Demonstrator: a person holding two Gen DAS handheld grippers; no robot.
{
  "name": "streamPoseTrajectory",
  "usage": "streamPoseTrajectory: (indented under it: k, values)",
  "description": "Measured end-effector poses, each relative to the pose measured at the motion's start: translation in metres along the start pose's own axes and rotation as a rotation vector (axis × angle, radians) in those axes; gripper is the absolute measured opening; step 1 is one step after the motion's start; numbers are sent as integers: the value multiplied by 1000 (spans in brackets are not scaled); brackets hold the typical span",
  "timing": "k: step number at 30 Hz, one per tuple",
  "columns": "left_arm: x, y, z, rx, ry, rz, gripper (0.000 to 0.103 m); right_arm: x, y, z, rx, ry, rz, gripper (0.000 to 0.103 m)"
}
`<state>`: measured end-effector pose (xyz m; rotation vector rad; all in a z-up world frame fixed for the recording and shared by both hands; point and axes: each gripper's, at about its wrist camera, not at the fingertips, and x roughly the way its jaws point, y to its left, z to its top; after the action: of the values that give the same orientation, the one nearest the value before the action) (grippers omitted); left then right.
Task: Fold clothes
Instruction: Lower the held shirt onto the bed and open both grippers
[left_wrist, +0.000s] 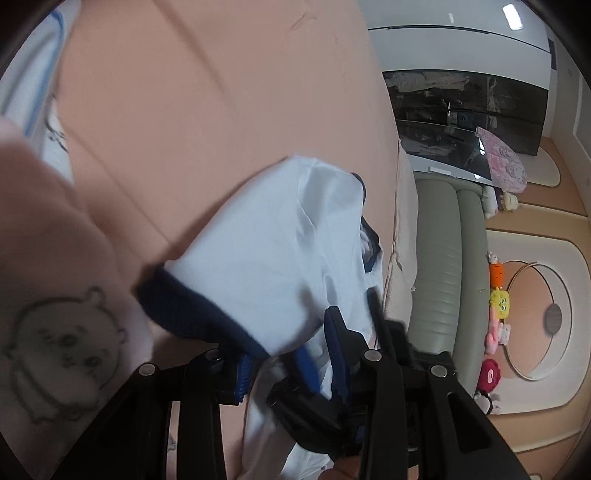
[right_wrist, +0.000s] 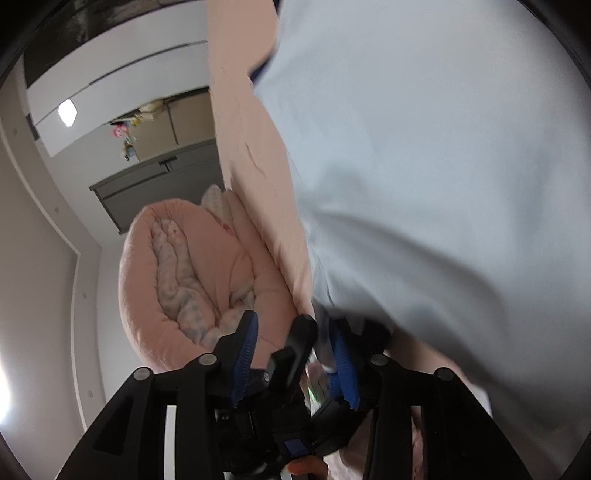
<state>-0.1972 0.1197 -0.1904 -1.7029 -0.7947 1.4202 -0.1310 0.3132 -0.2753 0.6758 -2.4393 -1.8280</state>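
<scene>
A pale blue shirt (left_wrist: 280, 236) with navy trim lies crumpled on the peach bedsheet, its sleeve cuff toward eight o'clock.

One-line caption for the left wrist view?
Left gripper clamps a light blue, navy-trimmed shirt draped over a pink bedsheet.
</scene>
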Motion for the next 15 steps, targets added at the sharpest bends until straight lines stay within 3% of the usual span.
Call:
streamPoseTrajectory:
  k: [3,7,15]
  values:
    - [-8,1,0,8,0,4,31,5,-7,-9,15,18,22,42]
    - [-7,-8,-1,39,20,0,31,6,6,-11,-77,18,-20,42]
    - [-33,-33,5,152,29,140,30,22,16,-24,-82,57,32,43]
